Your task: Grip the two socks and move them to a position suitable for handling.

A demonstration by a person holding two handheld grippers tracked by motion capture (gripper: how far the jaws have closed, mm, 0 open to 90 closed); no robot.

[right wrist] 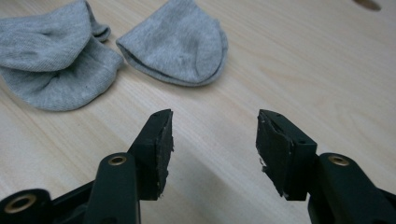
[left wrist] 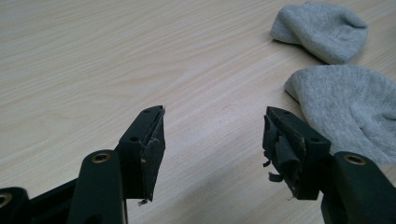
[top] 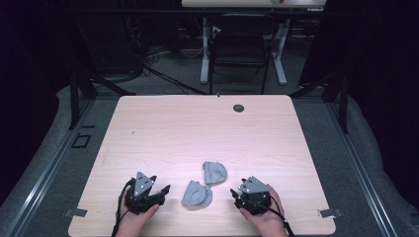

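Counter (top: pixel 197 128): your pale wood surface, both socks near its front edge.
Nearer sock (top: pixel 196 194): soft, light, floppy; lies between your tongs. Pinch its bunched edge.
Farther sock (top: pixel 214 172): folded, limp, just behind it, apart.
Left tongs (top: pixel 164 190): spread, holding nothing.
Right tongs (top: pixel 233 194): spread, holding nothing.

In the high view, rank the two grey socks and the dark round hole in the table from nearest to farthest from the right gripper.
From the right gripper:
1. The upper sock, just up and to its left; the lower sock, level with it and to its left, is too close to call against it.
2. The round hole, near the table's far edge, is plainly farthest.
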